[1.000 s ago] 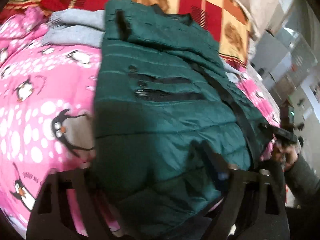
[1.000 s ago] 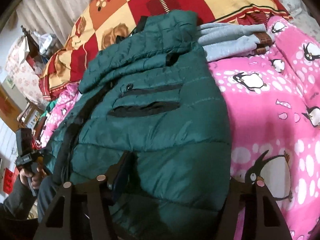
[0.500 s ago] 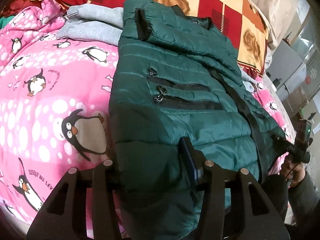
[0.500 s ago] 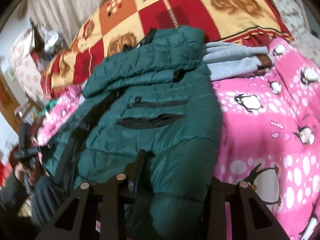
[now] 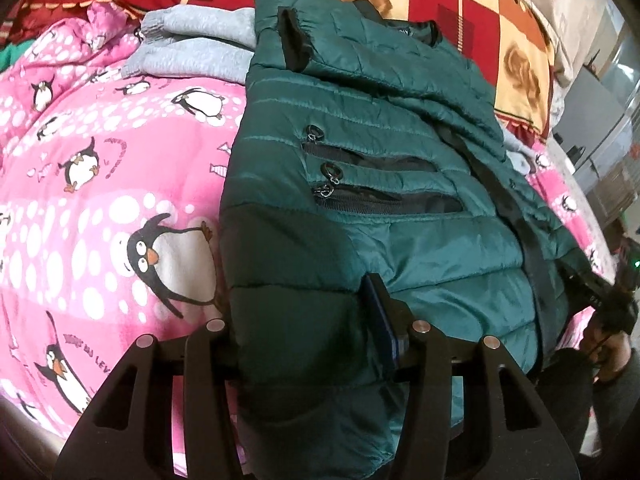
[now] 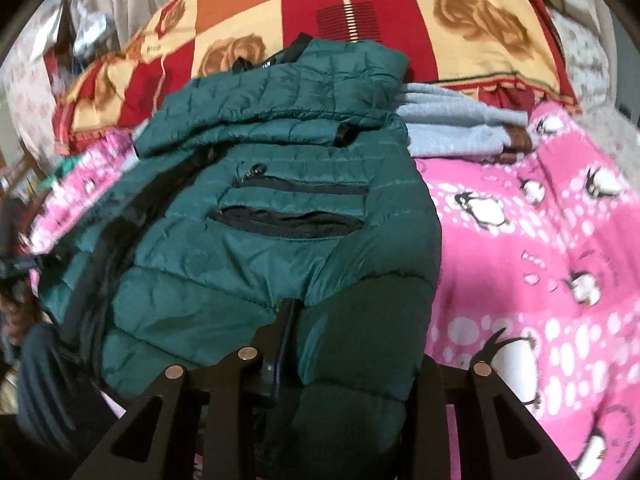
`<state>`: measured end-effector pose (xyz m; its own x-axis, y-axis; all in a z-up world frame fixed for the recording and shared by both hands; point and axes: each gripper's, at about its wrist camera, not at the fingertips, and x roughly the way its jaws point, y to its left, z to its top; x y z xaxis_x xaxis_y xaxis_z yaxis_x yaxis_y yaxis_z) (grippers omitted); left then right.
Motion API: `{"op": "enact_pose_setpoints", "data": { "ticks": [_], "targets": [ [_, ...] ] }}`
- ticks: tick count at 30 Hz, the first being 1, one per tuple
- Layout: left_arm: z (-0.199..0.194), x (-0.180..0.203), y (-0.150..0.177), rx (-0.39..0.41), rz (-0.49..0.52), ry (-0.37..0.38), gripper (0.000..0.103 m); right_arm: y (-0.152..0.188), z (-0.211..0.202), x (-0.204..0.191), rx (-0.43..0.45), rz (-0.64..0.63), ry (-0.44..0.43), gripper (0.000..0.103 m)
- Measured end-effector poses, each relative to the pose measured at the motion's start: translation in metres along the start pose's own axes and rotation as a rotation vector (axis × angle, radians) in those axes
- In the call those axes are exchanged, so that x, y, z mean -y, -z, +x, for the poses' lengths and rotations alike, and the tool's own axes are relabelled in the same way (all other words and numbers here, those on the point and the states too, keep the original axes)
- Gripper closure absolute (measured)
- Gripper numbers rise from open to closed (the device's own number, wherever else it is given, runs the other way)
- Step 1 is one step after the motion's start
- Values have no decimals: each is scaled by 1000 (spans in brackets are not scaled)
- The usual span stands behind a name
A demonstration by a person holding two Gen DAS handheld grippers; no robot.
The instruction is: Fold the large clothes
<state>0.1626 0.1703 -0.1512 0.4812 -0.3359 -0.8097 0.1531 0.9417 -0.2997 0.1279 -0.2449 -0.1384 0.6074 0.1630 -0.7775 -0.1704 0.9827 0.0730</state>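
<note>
A dark green quilted puffer jacket (image 5: 400, 208) lies on the bed with its sleeves folded over the chest and its zip pockets up; it also fills the right wrist view (image 6: 256, 248). My left gripper (image 5: 304, 320) is shut on the jacket's bottom hem at its left corner, the fabric bunched between the fingers (image 5: 384, 312). My right gripper (image 6: 352, 344) is shut on the hem at the right corner, one finger (image 6: 284, 332) showing and the other hidden by fabric.
The jacket rests on a pink penguin blanket (image 5: 100, 200), also seen on the right (image 6: 540, 260). Folded grey clothes (image 5: 192, 52) lie beside the collar (image 6: 452, 128). A red and cream patchwork quilt (image 6: 360, 12) lies behind. Furniture stands off the bed's far side (image 5: 600, 120).
Both grippers have lifted the hem and carried it forward toward the collar, so the lower part of the jacket bulges up. The view has tilted further over the bed.
</note>
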Motion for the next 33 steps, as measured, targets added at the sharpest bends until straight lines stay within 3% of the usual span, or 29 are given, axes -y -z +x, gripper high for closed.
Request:
{"op": "enact_pose_setpoints", "data": {
  "ticks": [4, 8, 18, 28, 33],
  "targets": [
    [1, 2, 1, 0, 18, -23, 55, 0, 2, -3, -12, -28, 49, 74],
    [1, 4, 1, -1, 34, -42, 55, 0, 3, 1, -22, -7, 41, 73],
    [1, 2, 1, -3, 21, -32, 53, 0, 7, 3, -37, 2, 45, 73],
    [1, 1, 1, -2, 17, -29, 53, -1, 7, -7, -42, -55, 125, 74],
    [1, 1, 1, -2, 17, -28, 53, -1, 8, -6, -42, -55, 124, 74]
  ]
}}
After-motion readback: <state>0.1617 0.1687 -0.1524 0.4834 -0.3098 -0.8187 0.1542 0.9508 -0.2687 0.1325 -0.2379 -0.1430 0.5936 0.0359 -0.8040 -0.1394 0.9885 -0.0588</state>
